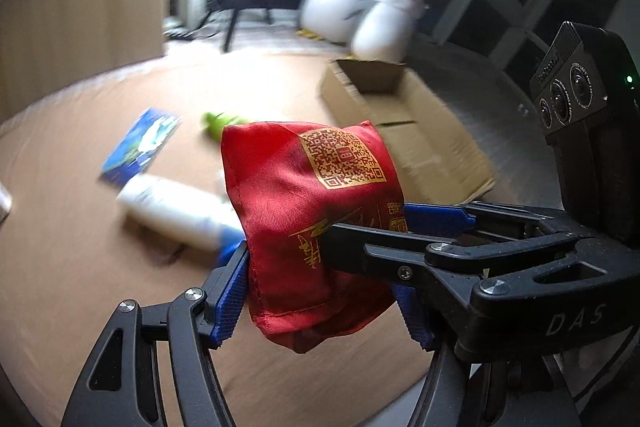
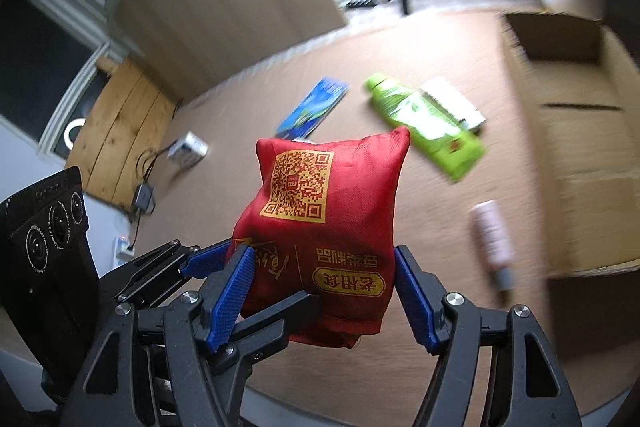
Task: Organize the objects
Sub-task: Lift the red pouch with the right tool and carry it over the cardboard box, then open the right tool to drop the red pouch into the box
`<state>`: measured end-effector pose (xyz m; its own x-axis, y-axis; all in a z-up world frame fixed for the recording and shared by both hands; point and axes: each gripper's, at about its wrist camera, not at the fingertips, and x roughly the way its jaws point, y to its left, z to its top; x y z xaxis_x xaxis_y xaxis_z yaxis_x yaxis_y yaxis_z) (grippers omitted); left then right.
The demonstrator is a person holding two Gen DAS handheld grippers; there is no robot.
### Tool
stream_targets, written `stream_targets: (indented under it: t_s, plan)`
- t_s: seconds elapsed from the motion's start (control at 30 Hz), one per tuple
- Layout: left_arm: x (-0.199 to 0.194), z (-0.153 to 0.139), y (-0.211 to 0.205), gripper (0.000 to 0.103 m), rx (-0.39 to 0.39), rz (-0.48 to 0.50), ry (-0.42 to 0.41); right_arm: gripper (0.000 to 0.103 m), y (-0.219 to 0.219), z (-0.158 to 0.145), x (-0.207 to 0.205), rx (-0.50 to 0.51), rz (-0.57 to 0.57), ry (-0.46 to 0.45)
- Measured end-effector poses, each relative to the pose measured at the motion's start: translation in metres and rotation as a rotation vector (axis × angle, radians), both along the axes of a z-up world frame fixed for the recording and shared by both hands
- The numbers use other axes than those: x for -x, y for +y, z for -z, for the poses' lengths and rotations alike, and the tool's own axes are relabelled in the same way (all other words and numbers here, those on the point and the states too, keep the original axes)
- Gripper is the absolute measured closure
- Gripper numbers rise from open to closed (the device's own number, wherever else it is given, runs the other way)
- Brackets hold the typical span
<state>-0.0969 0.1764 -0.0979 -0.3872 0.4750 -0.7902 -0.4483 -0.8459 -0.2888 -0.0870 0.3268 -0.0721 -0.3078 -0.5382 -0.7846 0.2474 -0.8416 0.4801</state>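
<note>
We held the red pouch clear above the brown surface, with both tools gripping it at once. The left tool had its blue pads pressed against the pouch's lower sides, and the right tool clamped the same pouch from the other side, its pads closed on the fabric. Beyond the left tool's tips lay a white bottle and a blue packet. Ahead of the right tool we saw a green bottle lying on its side, and to the right of its fingers a pink tube. An open cardboard box stood farther right.
</note>
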Motion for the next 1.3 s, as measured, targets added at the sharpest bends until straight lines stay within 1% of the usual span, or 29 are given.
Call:
stream_targets:
  t_s: [0.23,0.43,0.6,0.7,0.8,0.87,0.97,1.13,1.3]
  plan:
    - [0.016,-0.006,0.082,0.033,-0.018,0.076,0.031,0.036,0.076,-0.014,0.016,-0.024,0.109,0.041]
    - [0.031,-0.003,0.143,0.033,-0.032,0.127,0.027,0.036,0.125,-0.018,0.031,-0.052,0.178,0.07]
    - [0.039,0.002,0.177,0.033,-0.029,0.151,0.012,0.036,0.155,-0.015,0.041,-0.066,0.226,0.075]
    - [0.043,0.006,0.187,0.033,-0.026,0.156,0.002,0.036,0.168,-0.011,0.046,-0.066,0.246,0.068]
    - [0.044,0.009,0.192,0.031,0.009,0.147,0.008,0.036,0.171,-0.011,0.049,-0.095,0.263,0.072]
    - [0.045,0.01,0.188,0.029,0.01,0.143,0.008,0.036,0.174,-0.011,0.049,-0.12,0.282,0.076]
    - [0.043,0.01,0.178,0.029,0.015,0.133,0.01,0.035,0.177,-0.012,0.049,-0.118,0.293,0.077]
    - [0.04,0.009,0.154,0.029,0.021,0.099,0.008,0.035,0.171,-0.015,0.043,-0.101,0.285,0.077]
    - [0.033,0.007,0.115,0.029,0.032,0.048,0.004,0.035,0.155,-0.016,0.035,-0.095,0.265,0.079]
